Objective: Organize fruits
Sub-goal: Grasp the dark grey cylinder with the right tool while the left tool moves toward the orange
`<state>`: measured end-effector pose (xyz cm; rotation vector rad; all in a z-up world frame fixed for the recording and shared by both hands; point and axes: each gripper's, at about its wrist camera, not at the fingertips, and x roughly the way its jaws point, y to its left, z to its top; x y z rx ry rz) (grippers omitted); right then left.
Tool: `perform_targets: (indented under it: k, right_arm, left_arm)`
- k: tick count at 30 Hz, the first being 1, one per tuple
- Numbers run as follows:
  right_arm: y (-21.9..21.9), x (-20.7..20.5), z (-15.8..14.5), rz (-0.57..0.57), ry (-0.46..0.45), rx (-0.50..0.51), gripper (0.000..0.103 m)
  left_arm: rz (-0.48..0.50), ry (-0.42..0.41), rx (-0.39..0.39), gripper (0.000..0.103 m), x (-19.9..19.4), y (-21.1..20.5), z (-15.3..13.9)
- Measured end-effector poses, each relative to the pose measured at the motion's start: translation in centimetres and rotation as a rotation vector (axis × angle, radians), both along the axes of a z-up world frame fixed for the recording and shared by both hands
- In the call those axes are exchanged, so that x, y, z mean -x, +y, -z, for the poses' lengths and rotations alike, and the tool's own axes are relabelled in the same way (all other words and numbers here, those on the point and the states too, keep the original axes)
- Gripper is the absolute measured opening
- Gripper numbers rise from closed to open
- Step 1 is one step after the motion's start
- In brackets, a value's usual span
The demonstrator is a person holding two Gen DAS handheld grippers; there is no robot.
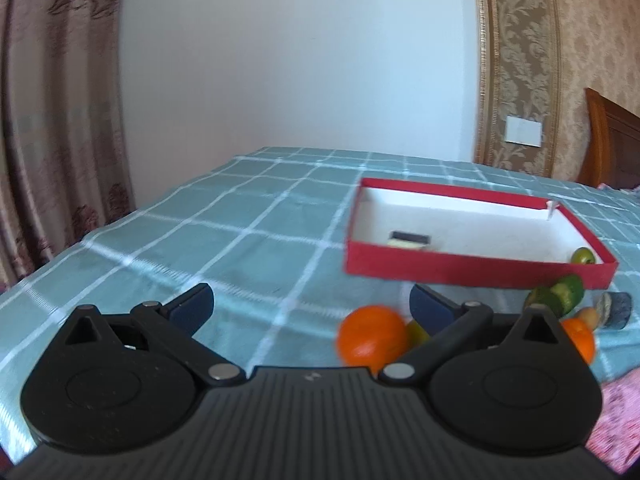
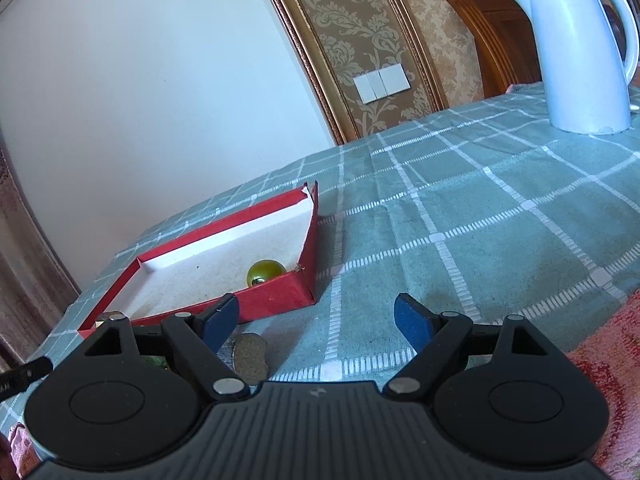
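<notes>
Both tools are just hanging low over the desk (image 1: 248, 216), which has a teal checked cloth on it. The left tool (image 1: 312, 308) has its blue pads spread wide with nothing between them, and the right tool (image 2: 316, 320) is spread the same way, also holding nothing.

The red box (image 1: 460, 270) sits flat on the cloth, white inside. One small green fruit (image 2: 266, 272) is already in it, tucked into the near corner against the wall. There's also a little dark flat thing (image 1: 410, 239) lying on the box floor, can't tell what it is.

The other fruits are out on the cloth in front of the box: a big orange (image 1: 372, 338) right by the left tool's right-hand finger, a second orange (image 1: 580, 338) partly hidden behind the tool, and a dark green fruit (image 1: 558, 300) just beside the box's front wall. Next to that is a grey roundish thing (image 1: 616, 310), too blurry to name.

A white electric kettle (image 2: 580, 52) stands well away at the far end of the desk.
</notes>
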<state>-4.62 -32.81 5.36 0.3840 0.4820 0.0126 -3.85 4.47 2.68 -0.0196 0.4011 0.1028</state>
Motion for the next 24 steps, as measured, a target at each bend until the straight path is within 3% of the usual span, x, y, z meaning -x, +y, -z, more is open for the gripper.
perform_targets:
  k: [4, 9, 17, 21, 24]
  right_arm:
    - [1.8, 0.5, -0.4, -0.034, 0.018, 0.092, 0.085]
    - [4.6, 0.5, -0.8, -0.077, 0.023, 0.234, 0.085]
    - [6.1, -1.0, -0.6, -0.111, 0.056, 0.258, 0.085]
    - [6.8, -1.3, -0.5, -0.120, 0.060, 0.279, 0.080]
    - [7.1, -1.7, -0.4, -0.129, 0.070, 0.284, 0.066]
  left_arm:
    - [-0.033, 0.006, 0.016, 0.103, 0.5, 1.2, 0.8]
    - [-0.034, -0.044, 0.032, 0.103, 1.6, 1.7, 1.6]
    - [-0.009, -0.105, 0.011, 0.103, 2.4, 1.5, 2.4]
    - [0.000, -0.131, 0.003, 0.103, 2.6, 1.4, 2.4]
    - [0.008, -0.137, -0.018, 0.103, 2.6, 1.1, 2.5]
